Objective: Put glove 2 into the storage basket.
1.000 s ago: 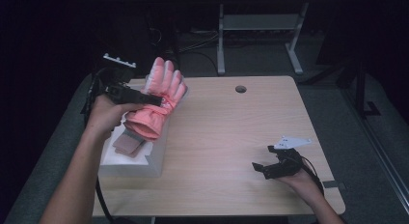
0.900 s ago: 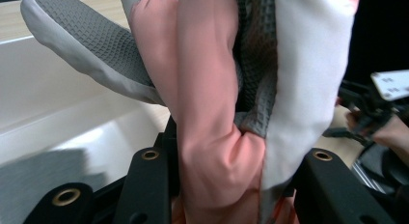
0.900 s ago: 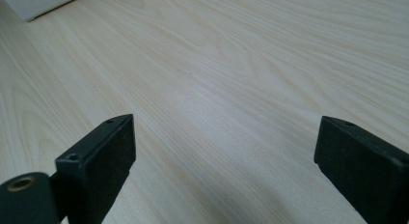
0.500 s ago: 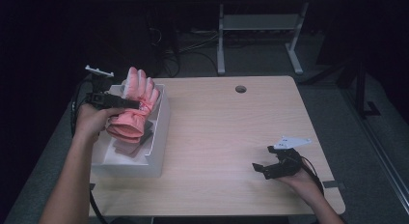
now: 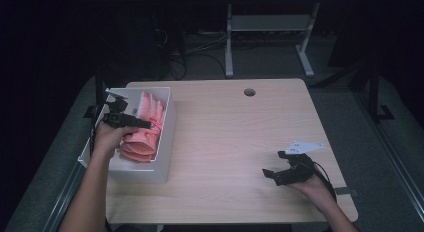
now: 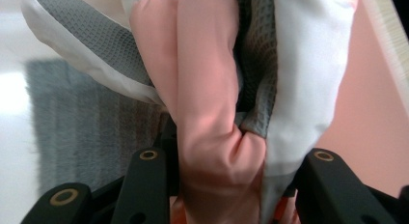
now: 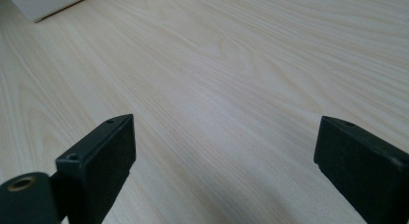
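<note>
High view: wooden table (image 5: 225, 137) amid dark room.

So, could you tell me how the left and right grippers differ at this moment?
The left gripper is shut on the pink glove, while the right gripper is open and holds nothing. The left one is over the white box at the table's left edge; the right one sits low over bare wood near the right front. Both are black, two-jawed and hand-held.

Between your two hands the table (image 5: 240, 137) lies bare for passing; the white box (image 5: 150, 167) at its left edge blocks that side.
</note>
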`<state>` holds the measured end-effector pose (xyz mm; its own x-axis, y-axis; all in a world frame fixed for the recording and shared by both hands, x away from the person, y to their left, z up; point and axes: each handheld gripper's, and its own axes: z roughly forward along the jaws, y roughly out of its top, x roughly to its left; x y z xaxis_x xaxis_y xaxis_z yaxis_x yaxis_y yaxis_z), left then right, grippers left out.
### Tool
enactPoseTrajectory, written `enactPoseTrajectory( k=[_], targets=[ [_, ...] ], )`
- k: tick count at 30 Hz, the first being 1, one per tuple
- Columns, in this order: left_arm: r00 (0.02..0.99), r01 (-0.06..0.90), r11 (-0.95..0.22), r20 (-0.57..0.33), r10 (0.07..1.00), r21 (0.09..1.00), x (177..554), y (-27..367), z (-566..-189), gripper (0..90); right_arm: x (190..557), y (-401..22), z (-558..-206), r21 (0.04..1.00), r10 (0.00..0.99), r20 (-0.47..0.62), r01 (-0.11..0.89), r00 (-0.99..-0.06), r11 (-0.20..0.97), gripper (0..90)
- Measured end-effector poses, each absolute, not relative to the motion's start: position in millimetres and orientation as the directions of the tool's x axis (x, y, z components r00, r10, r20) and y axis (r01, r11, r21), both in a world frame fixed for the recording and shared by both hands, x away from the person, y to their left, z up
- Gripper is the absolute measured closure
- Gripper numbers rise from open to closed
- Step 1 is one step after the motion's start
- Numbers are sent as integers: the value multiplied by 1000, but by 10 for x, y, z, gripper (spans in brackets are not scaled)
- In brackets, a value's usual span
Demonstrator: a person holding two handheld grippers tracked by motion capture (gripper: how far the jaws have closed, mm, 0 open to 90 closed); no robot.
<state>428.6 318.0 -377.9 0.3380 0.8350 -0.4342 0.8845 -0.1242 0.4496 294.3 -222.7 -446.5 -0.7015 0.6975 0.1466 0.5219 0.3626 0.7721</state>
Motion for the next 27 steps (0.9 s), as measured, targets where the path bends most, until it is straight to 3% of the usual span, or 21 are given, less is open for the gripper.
enactPoseTrajectory(
  k=[14,16,22,27],
  targets=[
    [333,903,-150,-433,838,403,4317,3066,-4110,549,2922,-2202,-4435,777,693,137,511,-708,369,72],
    [336,901,-151,-435,836,406,4317,3071,-4110,502,2921,-2205,-4431,775,696,142,516,-704,364,72],
    [378,874,-187,-387,841,448,4283,3087,-4012,152,2923,-2200,-4432,776,694,139,514,-706,367,73],
    [390,861,-189,-374,841,472,4245,3133,-3866,137,2924,-2189,-4437,772,692,138,515,-709,373,74]
  ],
)
